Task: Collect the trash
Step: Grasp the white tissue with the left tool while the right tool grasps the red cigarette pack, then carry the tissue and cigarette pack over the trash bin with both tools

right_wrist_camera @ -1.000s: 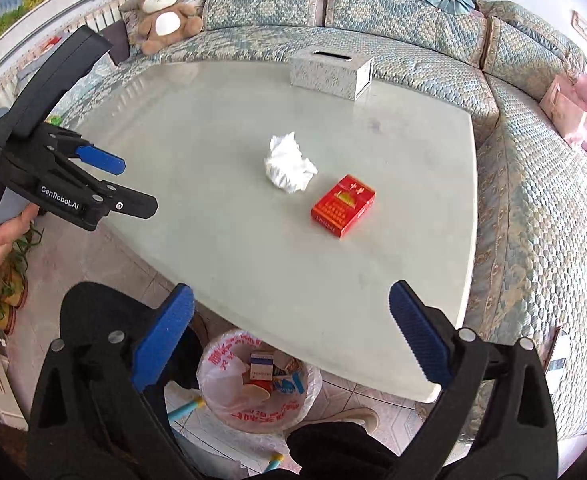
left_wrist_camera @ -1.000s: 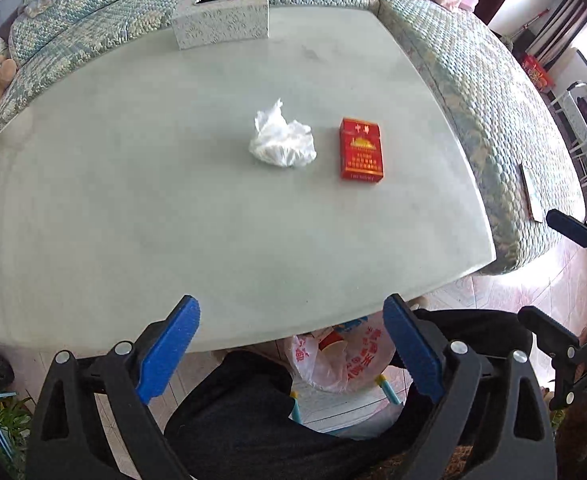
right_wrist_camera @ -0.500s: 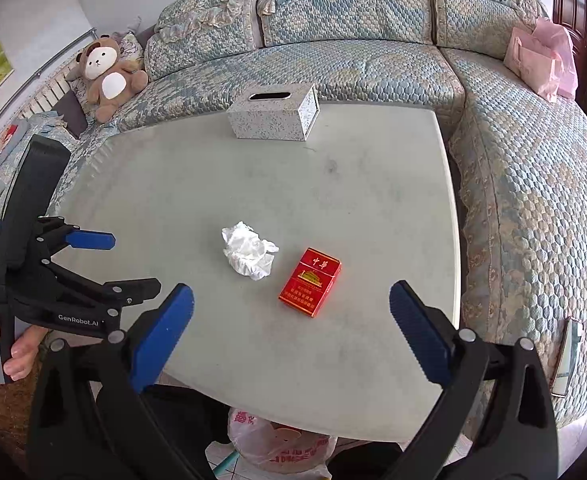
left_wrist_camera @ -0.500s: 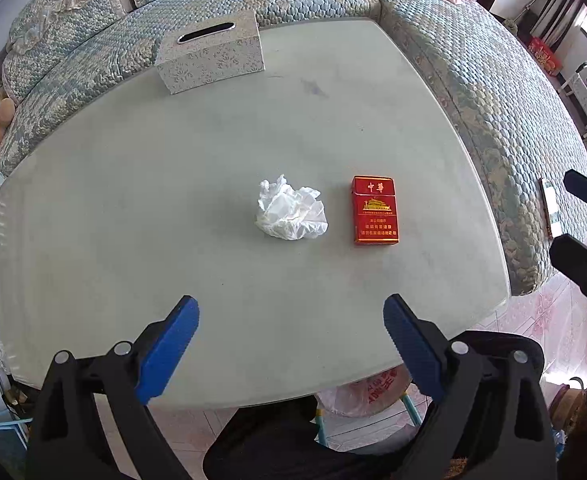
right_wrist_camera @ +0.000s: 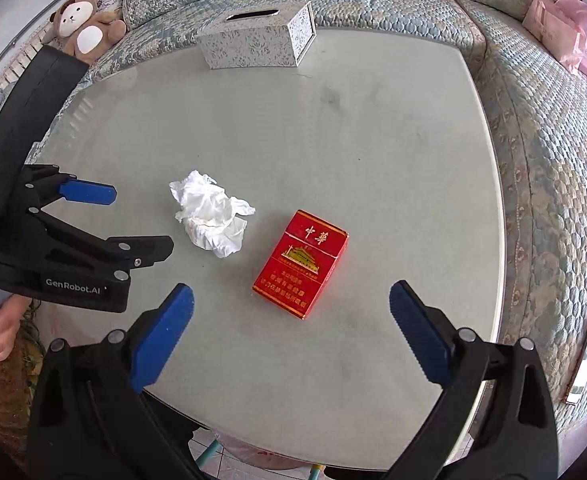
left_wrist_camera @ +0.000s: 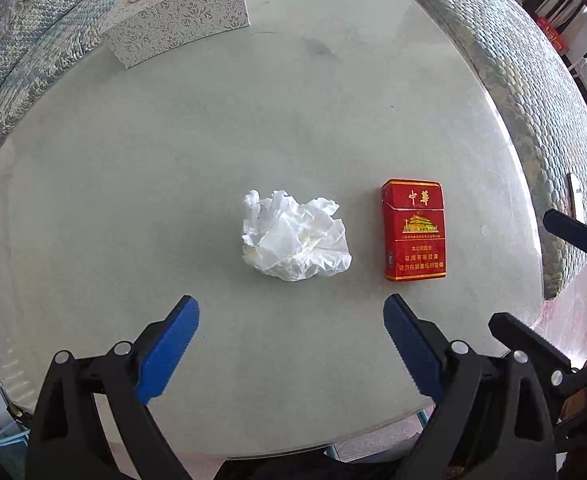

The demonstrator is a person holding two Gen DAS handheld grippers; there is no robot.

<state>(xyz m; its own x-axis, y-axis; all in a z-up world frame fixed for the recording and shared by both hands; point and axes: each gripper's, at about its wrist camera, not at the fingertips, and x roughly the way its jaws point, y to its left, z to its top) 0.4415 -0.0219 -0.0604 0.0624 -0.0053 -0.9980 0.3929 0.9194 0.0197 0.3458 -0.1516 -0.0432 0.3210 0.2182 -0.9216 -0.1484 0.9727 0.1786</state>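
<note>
A crumpled white tissue lies mid-table, with a red cigarette pack just to its right. My left gripper is open and empty, hovering over the table just short of the tissue. My right gripper is open and empty, just short of the red pack, with the tissue to its left. The left gripper also shows at the left of the right wrist view, beside the tissue. The right gripper's fingers show at the right edge of the left wrist view.
A patterned silver tissue box stands at the table's far edge. A quilted blue-green sofa wraps around the pale table. A teddy bear and a pink bag lie on the sofa.
Both grippers have moved forward and down over the table, closing in on the tissue and the pack. The trash bag under the table edge has dropped out of view.
</note>
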